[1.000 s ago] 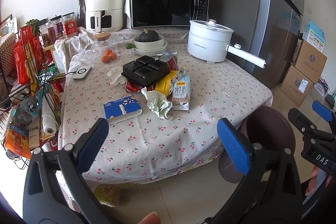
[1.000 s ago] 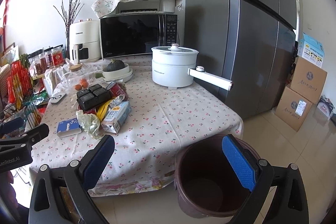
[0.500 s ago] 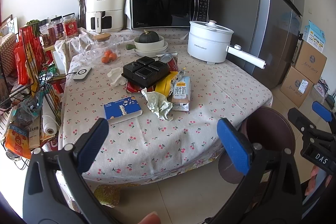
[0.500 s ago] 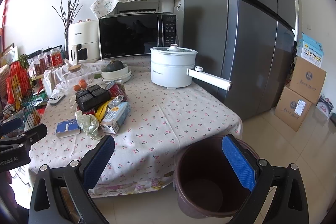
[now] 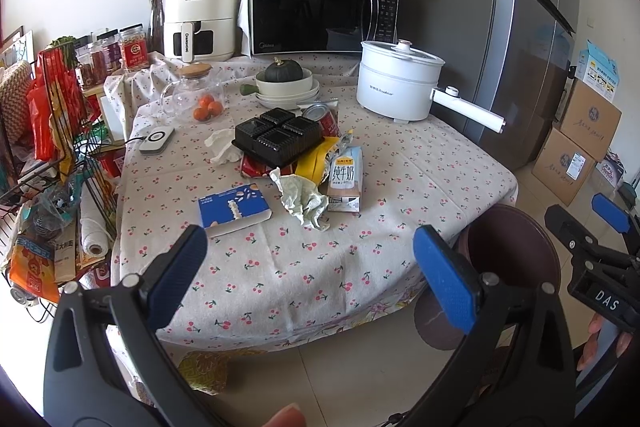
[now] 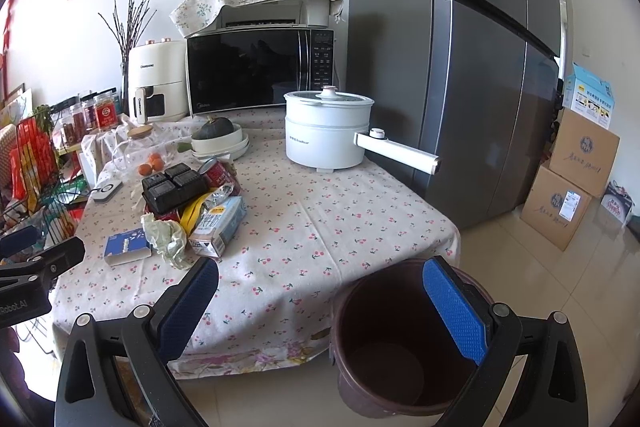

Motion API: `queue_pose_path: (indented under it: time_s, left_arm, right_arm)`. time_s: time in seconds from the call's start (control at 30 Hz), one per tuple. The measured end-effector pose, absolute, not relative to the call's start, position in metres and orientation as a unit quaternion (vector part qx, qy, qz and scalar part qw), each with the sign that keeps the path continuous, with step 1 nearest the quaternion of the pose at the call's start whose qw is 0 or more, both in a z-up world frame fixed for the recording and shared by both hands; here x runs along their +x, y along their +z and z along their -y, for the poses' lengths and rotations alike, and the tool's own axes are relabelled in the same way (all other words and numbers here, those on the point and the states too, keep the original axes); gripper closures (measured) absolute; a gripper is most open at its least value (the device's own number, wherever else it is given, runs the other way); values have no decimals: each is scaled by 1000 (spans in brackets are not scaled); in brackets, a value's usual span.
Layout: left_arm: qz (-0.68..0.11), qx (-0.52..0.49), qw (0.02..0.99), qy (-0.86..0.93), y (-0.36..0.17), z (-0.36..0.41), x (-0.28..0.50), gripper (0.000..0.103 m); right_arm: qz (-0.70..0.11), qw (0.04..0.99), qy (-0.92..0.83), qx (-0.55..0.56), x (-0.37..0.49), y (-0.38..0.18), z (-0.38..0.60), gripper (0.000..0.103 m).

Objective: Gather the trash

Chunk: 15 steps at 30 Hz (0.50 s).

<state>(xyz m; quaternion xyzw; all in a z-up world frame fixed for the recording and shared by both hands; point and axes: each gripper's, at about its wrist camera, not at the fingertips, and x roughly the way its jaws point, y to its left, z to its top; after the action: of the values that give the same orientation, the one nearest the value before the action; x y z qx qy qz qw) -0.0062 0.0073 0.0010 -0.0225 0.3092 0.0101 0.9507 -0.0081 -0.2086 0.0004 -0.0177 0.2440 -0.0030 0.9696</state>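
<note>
Left gripper (image 5: 316,267): held off the near edge of the table, jaws spread wide, nothing gripped.
Right gripper (image 6: 320,303): held above the near rim of the bin, jaws spread wide, nothing gripped.
Table (image 5: 440,163): covered by a cherry-print cloth.
Trash: gathered at the left-centre of the table, well apart from both grippers.
Crumpled paper (image 5: 304,197): laid at the near side of the pile, touching the milk carton (image 5: 346,179) on its right.
Blue box (image 5: 234,205): laid flat, just left of the crumpled paper.
Black tray (image 5: 278,139): stacked on red and yellow wrappers, beside a red can (image 5: 322,117).
White tissue (image 5: 220,145): seen left of the tray.
Bin (image 6: 400,347): stood on the floor at the table's near right corner, brown, open-topped.
</note>
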Motion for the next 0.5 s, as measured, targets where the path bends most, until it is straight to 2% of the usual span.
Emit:
queue_pose_path:
  time_s: [0.5]
  left_arm:
    - [-318,-24,948,4,1,-10,-6,1]
  right_arm:
    - [-241,970,-7,-20,-8,1,209,0]
